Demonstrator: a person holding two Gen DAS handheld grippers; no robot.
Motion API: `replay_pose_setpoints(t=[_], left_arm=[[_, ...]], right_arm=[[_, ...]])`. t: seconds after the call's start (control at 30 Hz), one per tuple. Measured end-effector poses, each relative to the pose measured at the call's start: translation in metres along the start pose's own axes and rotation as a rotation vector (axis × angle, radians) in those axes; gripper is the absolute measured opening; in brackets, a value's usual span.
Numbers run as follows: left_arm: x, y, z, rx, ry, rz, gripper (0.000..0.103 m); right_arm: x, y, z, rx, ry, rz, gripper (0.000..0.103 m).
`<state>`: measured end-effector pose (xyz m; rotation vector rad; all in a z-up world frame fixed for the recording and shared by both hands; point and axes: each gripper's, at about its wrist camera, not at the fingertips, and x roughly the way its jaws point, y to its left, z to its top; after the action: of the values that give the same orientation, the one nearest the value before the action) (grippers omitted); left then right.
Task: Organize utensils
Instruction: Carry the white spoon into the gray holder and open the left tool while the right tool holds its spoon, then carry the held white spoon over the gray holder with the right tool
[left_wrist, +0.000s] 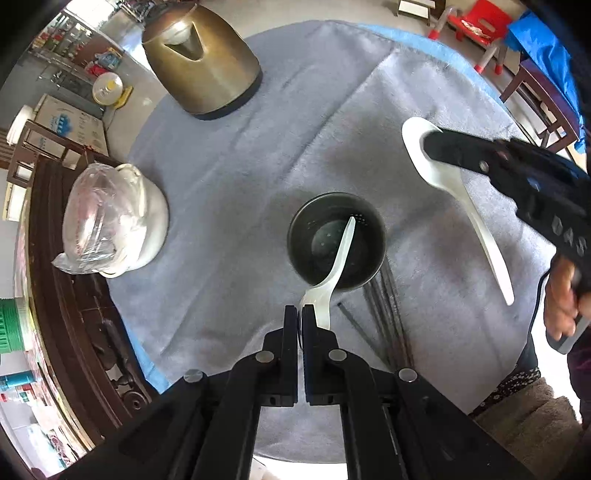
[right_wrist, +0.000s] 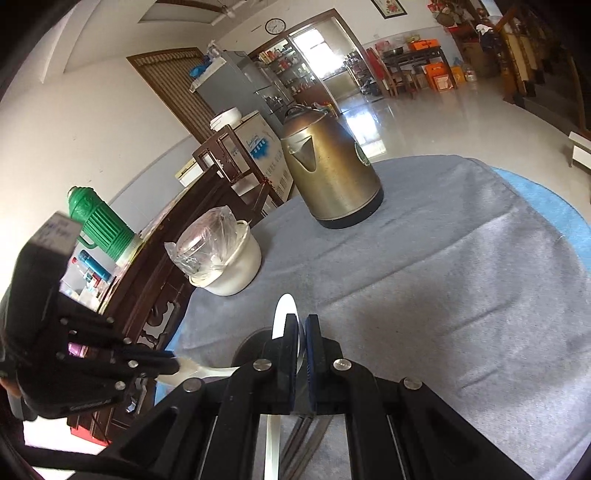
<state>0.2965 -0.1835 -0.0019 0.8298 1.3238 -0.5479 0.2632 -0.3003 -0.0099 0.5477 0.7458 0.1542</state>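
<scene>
A dark metal cup (left_wrist: 303, 254) stands mid-table on the grey cloth (left_wrist: 240, 166). My left gripper (left_wrist: 300, 314) points down just in front of the cup, shut on the bowl end of a small white spoon (left_wrist: 341, 258); the spoon's handle reaches into the cup. My right gripper (left_wrist: 430, 142) is to the right of the cup, shut on the bowl of a larger white spoon (left_wrist: 476, 218) whose handle hangs free. In the right wrist view that spoon (right_wrist: 284, 314) pokes up between the shut fingers of the right gripper (right_wrist: 300, 321). The left gripper (right_wrist: 173, 363) is at lower left.
Dark chopsticks (left_wrist: 386, 314) lie on the cloth beside the cup. A brass kettle (left_wrist: 199, 62) stands at the far side. A white pot with a plastic bag (left_wrist: 118, 221) sits at the left edge, by a dark wooden sideboard (left_wrist: 66, 277). A green thermos (right_wrist: 99, 221) stands there.
</scene>
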Motion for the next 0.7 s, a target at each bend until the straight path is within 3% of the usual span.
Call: replay_pose_setpoints(t=[0.3,0.4,0.47,0.7], left_arm=[[0.003,0.014,0.007,-0.084,0.036,-0.053,0.004],[0.0,0.021,0.007,-0.129,0.03,-0.088,0.015],[-0.005,0.025,0.006,-0.156,0.01,-0.103,0.025],[-0.036,0.047,-0.032,-0.248,-0.16,-0.131,0.033]], right_arm=[[0.002,0.007,-0.003,-0.023,0.009,0.01,0.004],[0.006,0.013,-0.004,-0.027,0.011,0.016,0.004],[0.009,0.018,-0.006,-0.033,0.019,0.019,0.004],[0.022,0.036,-0.009,-0.046,0.057,0.03,0.004]])
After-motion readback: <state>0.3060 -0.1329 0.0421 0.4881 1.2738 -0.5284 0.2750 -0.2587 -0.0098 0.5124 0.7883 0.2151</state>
